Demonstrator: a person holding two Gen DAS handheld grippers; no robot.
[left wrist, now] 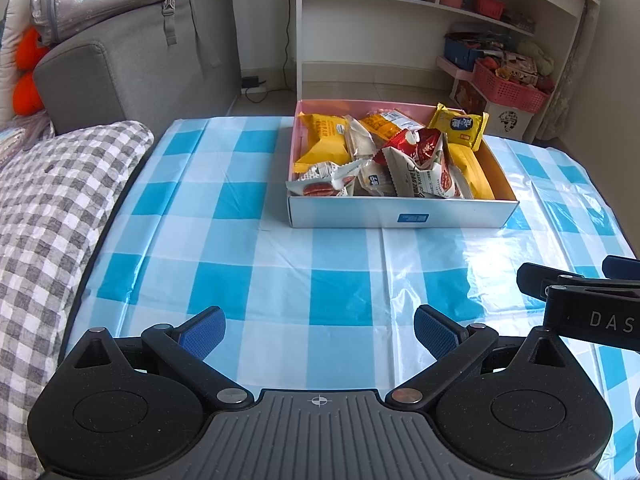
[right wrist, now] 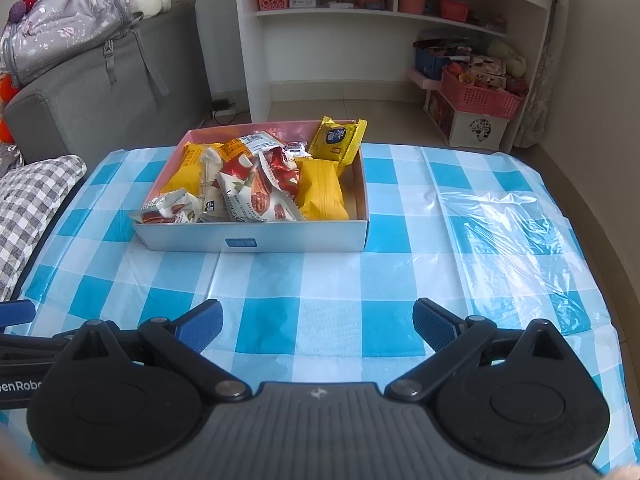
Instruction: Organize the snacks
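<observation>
Hovering both grippers empty, well short of the shallow white cardboard box of wrapped snacks.
Left gripper and right gripper jaws stood apart; I judged nothing loose remained on the checked tablecloth.

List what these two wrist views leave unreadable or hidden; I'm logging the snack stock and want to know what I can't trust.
- Snack count: in both views the packets in the box overlap, so lower ones are hidden.
- Print on the yellow packet: too small to read.
- Right gripper in the left wrist view: cut off by the right edge.
- Shelf contents: small and blurred in both views.
- Table beneath the left gripper: covered by the gripper body.
</observation>
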